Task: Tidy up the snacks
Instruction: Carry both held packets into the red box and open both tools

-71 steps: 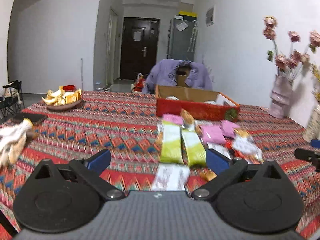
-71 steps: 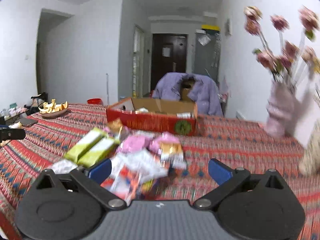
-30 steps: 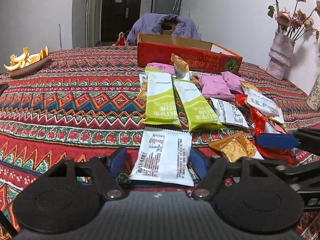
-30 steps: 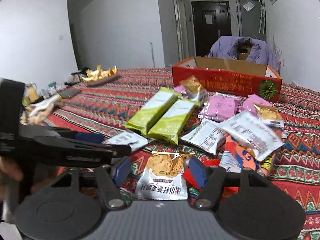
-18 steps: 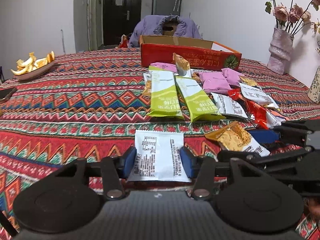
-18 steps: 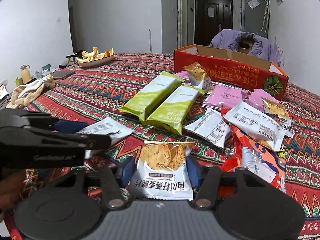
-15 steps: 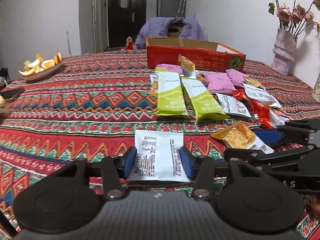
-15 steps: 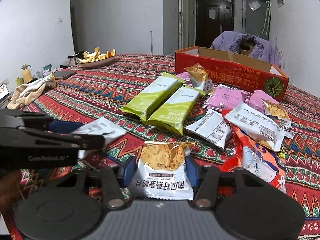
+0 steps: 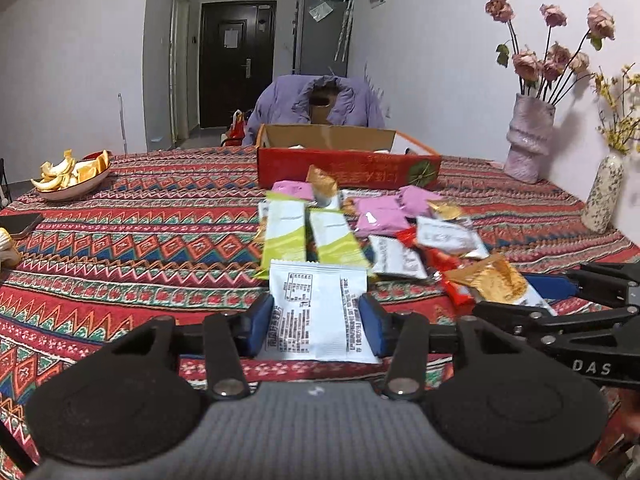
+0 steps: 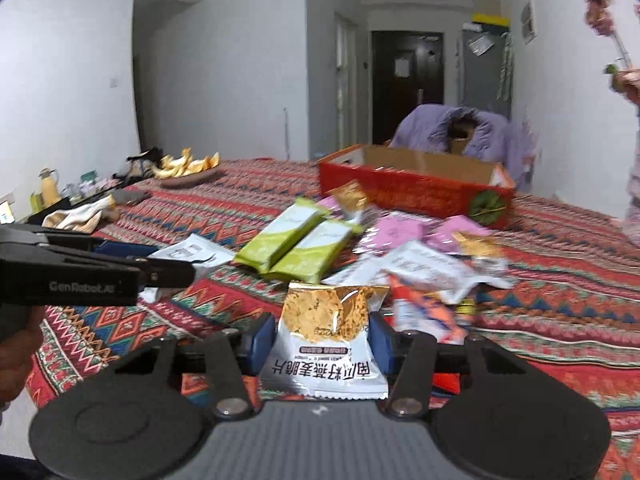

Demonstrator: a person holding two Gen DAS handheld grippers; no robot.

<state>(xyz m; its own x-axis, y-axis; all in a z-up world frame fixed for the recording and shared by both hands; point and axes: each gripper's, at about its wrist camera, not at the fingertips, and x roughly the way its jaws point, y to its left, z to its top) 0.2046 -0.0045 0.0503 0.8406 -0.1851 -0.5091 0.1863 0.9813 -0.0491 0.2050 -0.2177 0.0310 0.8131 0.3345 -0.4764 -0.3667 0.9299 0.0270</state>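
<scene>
My left gripper [image 9: 318,326] is shut on a white snack packet [image 9: 318,312] and holds it above the patterned tablecloth. My right gripper [image 10: 325,338] is shut on an oat-crisp packet [image 10: 326,332], white with a golden picture, also lifted. It shows at the right of the left wrist view [image 9: 494,282]. Beyond lie two green packets [image 9: 308,232], pink packets [image 9: 380,210] and several other snacks. A red cardboard box [image 9: 348,170], open on top, stands behind the pile.
A bowl of orange peels [image 9: 70,174] sits at far left. A pink vase with dried roses [image 9: 528,144] and a speckled vase [image 9: 602,196] stand at right. A phone [image 9: 18,224] lies at the left edge. A chair with a purple jacket [image 9: 316,100] is behind the table.
Both grippers closed on their packets and lifted them off the table. The views rose and tilted up, so the pile looks lower and farther.
</scene>
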